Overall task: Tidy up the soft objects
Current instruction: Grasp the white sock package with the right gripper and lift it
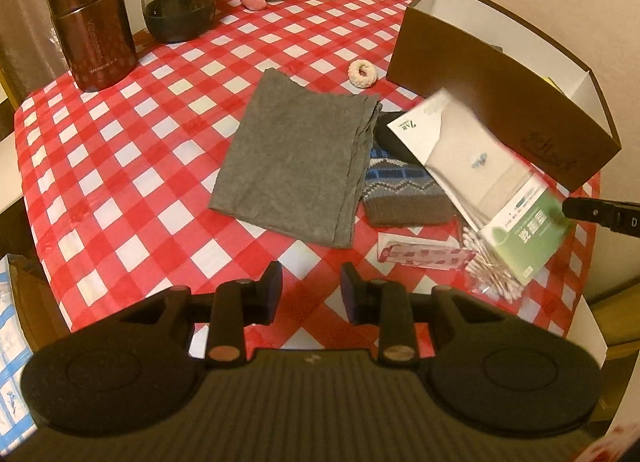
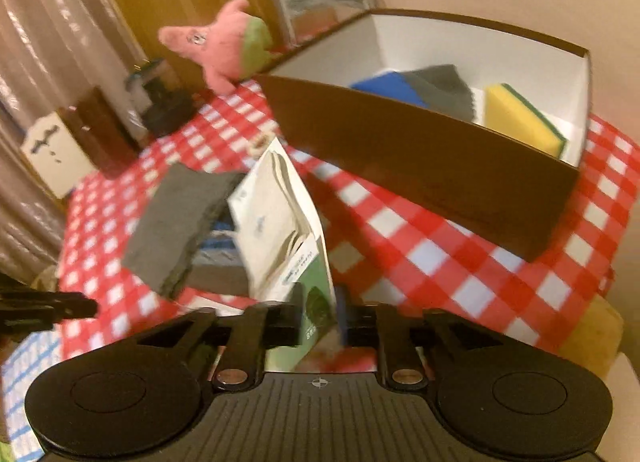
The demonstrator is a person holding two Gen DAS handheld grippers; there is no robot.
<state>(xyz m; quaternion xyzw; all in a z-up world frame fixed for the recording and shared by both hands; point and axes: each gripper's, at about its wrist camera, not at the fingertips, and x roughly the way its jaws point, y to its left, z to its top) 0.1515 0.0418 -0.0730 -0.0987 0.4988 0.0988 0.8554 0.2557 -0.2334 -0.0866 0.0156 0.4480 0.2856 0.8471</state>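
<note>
The right gripper (image 2: 318, 318) was clamped on a packet (image 2: 280, 218), lifted clear of the table (image 1: 120, 182), just short of the box (image 2: 420, 166). It needed to clear the wall, then release inside. The left gripper (image 1: 311, 286) hovered parted, holding nothing.

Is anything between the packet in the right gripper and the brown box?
Nothing visible: the white-and-green packet, clamped in the right gripper, faces only bare checkered tablecloth before the open brown box.

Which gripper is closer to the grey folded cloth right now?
Left. The left gripper hovers open just short of the grey cloth; the right gripper holds the white-green packet beside it.
</note>
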